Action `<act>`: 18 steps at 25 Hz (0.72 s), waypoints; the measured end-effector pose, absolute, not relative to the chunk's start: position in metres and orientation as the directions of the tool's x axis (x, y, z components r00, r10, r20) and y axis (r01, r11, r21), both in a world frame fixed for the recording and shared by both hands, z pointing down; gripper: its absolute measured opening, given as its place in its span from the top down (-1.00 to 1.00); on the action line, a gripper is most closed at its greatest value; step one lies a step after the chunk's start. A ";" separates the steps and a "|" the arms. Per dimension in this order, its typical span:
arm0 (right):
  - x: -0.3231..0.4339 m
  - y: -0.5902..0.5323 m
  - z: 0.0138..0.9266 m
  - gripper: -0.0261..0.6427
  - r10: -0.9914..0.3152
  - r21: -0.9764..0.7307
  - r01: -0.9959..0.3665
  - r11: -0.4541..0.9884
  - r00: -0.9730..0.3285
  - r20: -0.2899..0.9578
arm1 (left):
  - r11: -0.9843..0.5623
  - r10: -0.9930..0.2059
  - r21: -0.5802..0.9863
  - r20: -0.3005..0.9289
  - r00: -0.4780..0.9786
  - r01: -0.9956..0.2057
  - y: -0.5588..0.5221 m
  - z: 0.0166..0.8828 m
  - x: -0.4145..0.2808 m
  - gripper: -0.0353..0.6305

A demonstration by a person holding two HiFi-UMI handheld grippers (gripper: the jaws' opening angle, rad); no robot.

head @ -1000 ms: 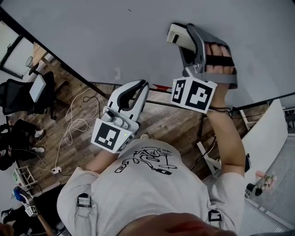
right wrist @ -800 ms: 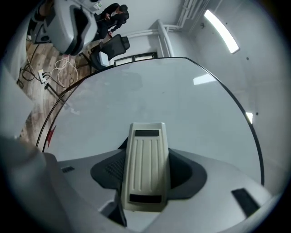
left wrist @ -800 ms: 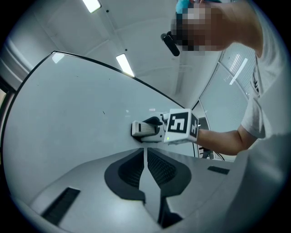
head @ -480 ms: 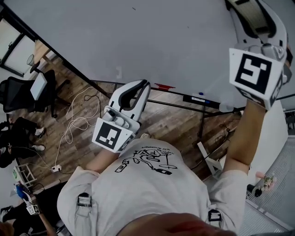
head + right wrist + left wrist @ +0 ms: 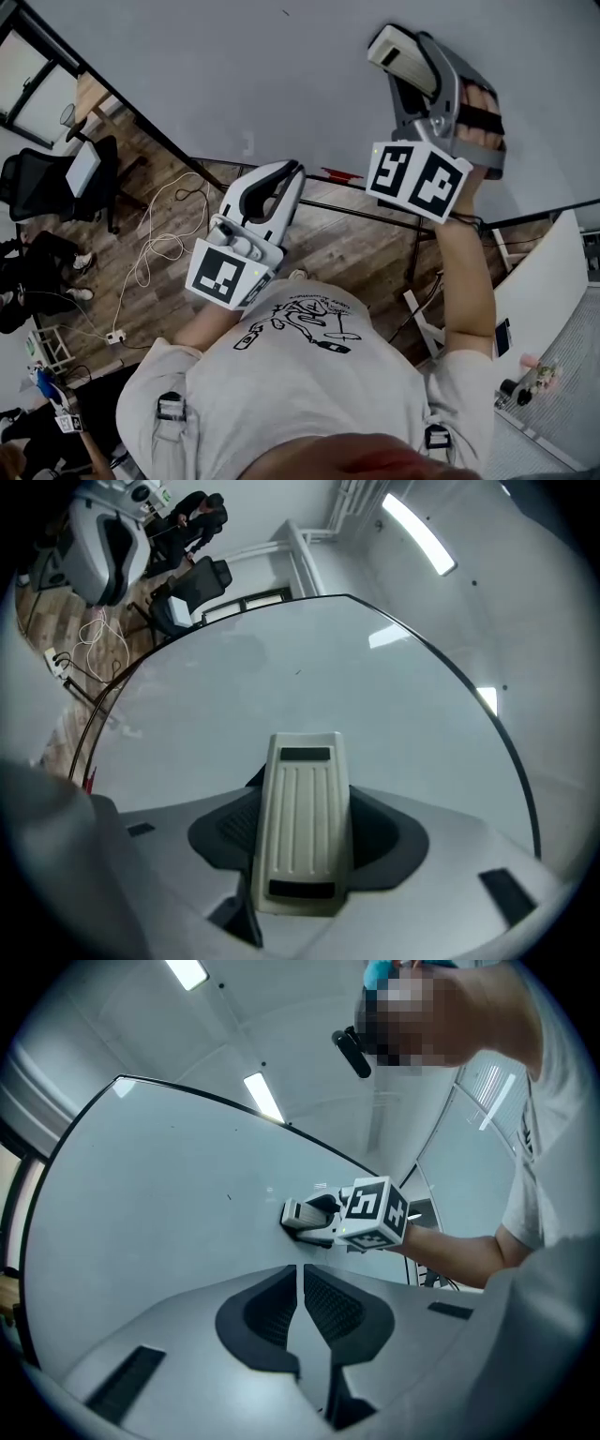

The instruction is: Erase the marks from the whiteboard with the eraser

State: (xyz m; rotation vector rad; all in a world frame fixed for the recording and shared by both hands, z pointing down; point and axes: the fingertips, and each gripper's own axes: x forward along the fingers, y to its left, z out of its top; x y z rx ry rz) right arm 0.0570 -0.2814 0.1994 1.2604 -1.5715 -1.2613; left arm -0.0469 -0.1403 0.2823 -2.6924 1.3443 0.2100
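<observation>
A person stands facing a large pale-grey whiteboard (image 5: pixel 234 66) with a thin dark frame, a claw in each hand. The right claw (image 5: pixel 424 75) is raised high and clamped on a cream, ribbed plastic eraser (image 5: pixel 394 54). The eraser's front end appears to rest against the board. The left claw (image 5: pixel 286 178) is held low near the person's chest, with its jaws pressed together on nothing. It is well apart from the eraser.

The board looks almost clean. One small dark mark (image 5: pixel 286 12) shows, up and to the left of the eraser in the head view. The right hand is clearly the nearer one to it.

The right gripper view adds what the head view lacks. There the eraser (image 5: pixel 302 799) stands lengthwise between the jaws, and its long axis points nearly straight at the dark mark (image 5: pixel 298 671) ahead. The left gripper view shows the eraser (image 5: pixel 305 1213) from the side, seemingly touching the board. It also shows the left claw (image 5: pixel 301 1283) empty. Reaching the mark would likely mean sliding the eraser forward along its own length.
</observation>
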 end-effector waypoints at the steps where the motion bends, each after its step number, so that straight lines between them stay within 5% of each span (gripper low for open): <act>1: 0.056 -0.282 0.207 0.20 -0.973 0.975 -0.218 0.036 -0.231 -0.015 | -0.595 -0.784 -0.051 -0.179 0.594 -0.802 -0.140 0.281 -0.047 0.78; 11: 0.048 -0.281 0.252 0.19 -0.978 0.992 -0.093 0.085 -0.196 0.066 | -0.598 -0.781 -0.054 -0.184 0.597 -0.800 -0.127 0.280 -0.048 0.78; 18: 0.044 -0.235 0.273 0.16 -0.912 0.882 -0.396 0.256 -0.400 0.086 | -0.587 -0.793 -0.043 -0.171 0.585 -0.808 -0.126 0.286 -0.051 0.78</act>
